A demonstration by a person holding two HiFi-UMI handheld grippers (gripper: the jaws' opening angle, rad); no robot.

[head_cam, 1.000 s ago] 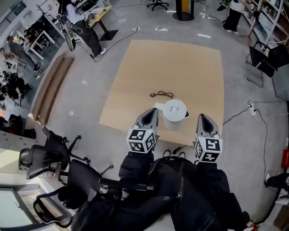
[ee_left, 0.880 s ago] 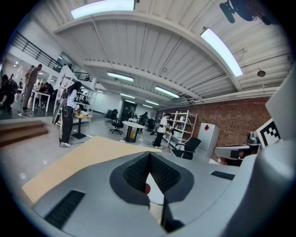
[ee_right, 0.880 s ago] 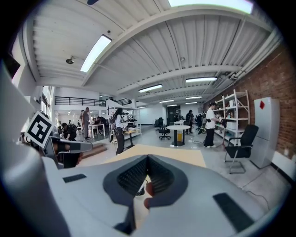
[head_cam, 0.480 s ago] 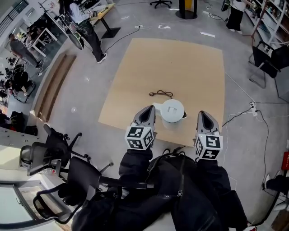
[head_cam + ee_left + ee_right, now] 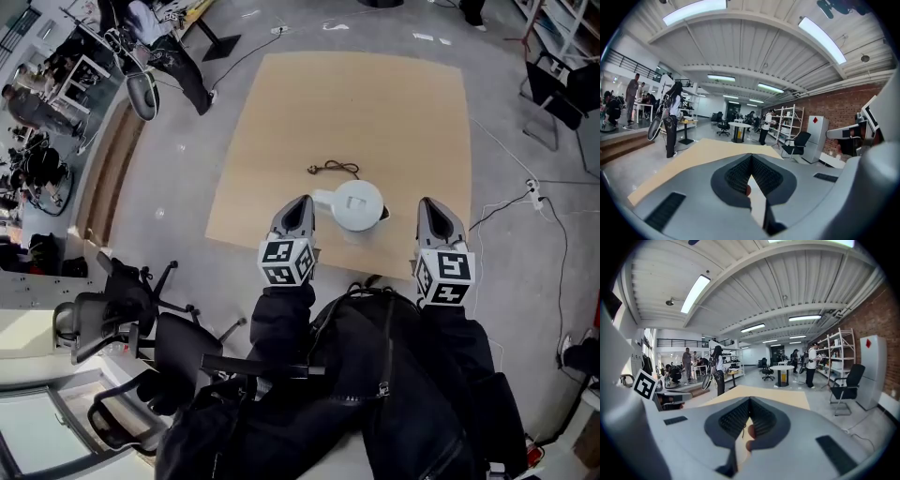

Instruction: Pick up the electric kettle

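Kettle [image 5: 359, 204] sat on the mat [image 5: 281, 122] between my left gripper [image 5: 298, 208] and right gripper [image 5: 429, 211], both closed tight on nothing. Looked like stiff, slick plastic, probably light; I'd grab its handle.

Head view from high, steeply down on the tan board [image 5: 356, 122], left gripper [image 5: 301, 201] and right gripper [image 5: 430, 202] at its near edge, gripper views low — each nearly level along its own fingers [image 5: 737, 175] across that board, both sharing the far shelves [image 5: 841, 352].
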